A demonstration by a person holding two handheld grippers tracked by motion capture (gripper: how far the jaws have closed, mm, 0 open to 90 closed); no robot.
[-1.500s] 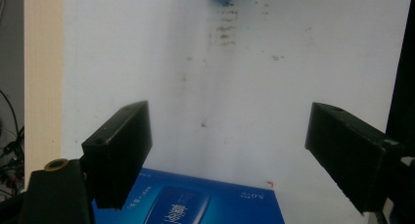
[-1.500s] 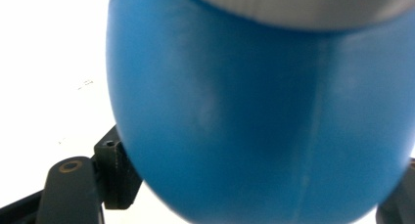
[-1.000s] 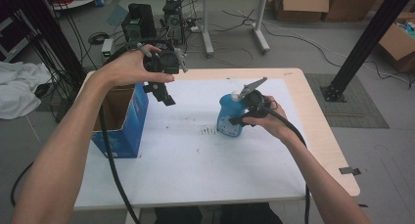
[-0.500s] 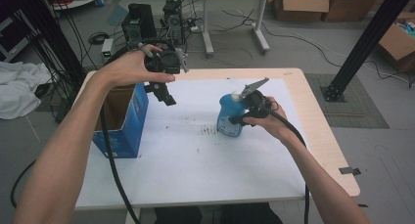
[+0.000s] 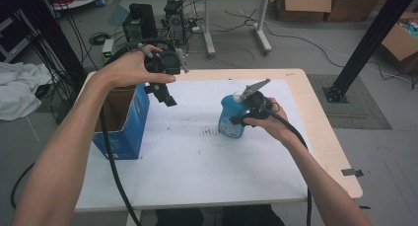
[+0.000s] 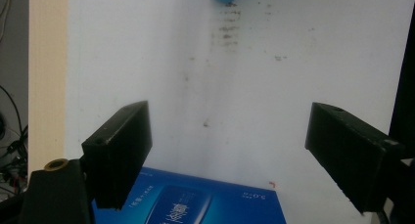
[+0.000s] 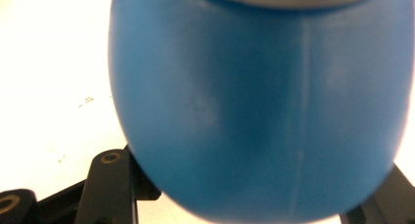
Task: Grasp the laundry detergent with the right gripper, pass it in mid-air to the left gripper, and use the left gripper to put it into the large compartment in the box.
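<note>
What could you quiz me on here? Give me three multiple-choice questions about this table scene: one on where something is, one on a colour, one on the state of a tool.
1. Where does the open cardboard box stand?
A. at the table's left edge
B. at the table's right edge
C. on the floor

2. What colour is the bottle on the white sheet?
A. red
B. blue
C. green

3. How do the jaws of the left hand-held gripper stand?
A. shut on the bottle
B. shut on the box
C. wide open, holding nothing

Answers:
1. A, since the high view shows the box by the left edge, under the raised left hand.
2. B, since its rounded body is blue in the high view and the right gripper view.
3. C, since the left gripper view shows bare sheet between the two spread jaws.
</note>
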